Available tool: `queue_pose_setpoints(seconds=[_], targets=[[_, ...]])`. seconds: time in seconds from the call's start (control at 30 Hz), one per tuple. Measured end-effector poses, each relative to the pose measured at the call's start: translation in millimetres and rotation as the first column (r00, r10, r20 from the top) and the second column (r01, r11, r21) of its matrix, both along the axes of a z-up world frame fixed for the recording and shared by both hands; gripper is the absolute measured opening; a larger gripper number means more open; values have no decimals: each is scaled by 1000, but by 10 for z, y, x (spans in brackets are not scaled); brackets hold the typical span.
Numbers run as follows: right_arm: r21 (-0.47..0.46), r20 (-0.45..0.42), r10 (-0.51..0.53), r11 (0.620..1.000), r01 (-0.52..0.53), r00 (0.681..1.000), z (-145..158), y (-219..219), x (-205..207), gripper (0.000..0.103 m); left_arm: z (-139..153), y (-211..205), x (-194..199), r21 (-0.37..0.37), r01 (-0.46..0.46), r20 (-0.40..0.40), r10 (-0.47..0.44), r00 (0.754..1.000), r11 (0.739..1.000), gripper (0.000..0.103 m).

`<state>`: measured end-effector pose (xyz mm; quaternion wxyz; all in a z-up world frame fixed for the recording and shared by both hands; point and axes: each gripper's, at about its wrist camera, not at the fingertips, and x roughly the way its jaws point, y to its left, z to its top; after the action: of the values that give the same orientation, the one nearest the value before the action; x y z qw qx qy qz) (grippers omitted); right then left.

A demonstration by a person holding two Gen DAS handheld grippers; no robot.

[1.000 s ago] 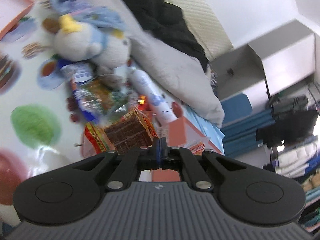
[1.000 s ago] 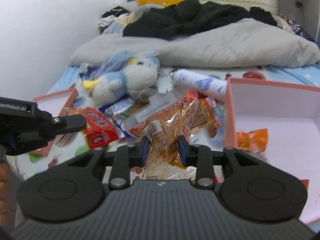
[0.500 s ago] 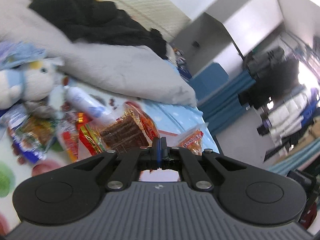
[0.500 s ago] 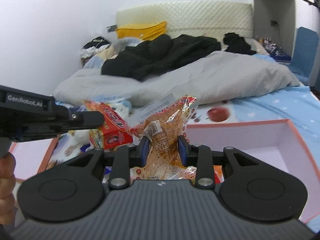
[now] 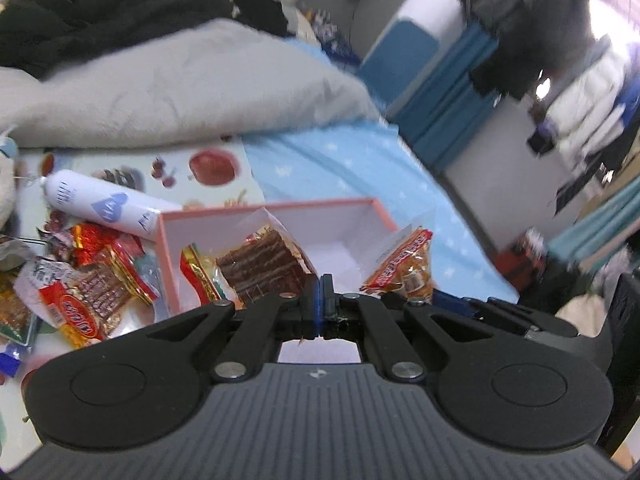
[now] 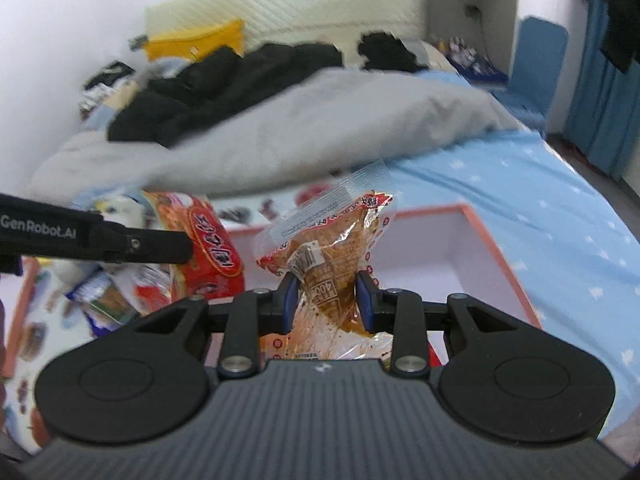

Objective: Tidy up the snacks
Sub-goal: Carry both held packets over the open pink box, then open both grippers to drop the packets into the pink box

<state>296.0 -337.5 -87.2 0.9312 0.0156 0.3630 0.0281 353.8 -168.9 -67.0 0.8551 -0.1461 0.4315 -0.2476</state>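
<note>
Only left wrist shows loose snacks (image 5: pixel 92 296) (beside pink box (image 5: pixel 168 256)).

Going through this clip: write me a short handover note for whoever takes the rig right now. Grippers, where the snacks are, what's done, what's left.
Left gripper: shut on the edge of a red biscuit packet, held over the pink box.
Right gripper: shut on an orange snack bag, also held over the box.
Done: both packets are lifted and at the box; its floor looks mostly bare, though the grippers hide part of it.
Left: release both into the box, then collect the loose snacks on the bed beside it. A white bottle lies there too.
</note>
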Motion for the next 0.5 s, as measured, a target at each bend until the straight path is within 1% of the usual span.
queue_pose_setpoints(seconds=[0.17,0.27,0.4,0.5], targets=[[-9,-85,-42,999,42,995,-361,-172,111,35,-371,-296,231,113,44,-48,-39,998,993,0],[-15,-137,-45,999,44,990,-577,-209,167,36,-592,-394,307,154,64,-87,-51,995,986,0],[-13,-175,-55,998,54,983,-774,-308,217,37,-771,-423,356,165,72,-128,-51,990,984,0],[9,-189,-59,998,62,980,-848,-332,209,39,-829,-444,378,185,78,-135,-53,989,980,0]])
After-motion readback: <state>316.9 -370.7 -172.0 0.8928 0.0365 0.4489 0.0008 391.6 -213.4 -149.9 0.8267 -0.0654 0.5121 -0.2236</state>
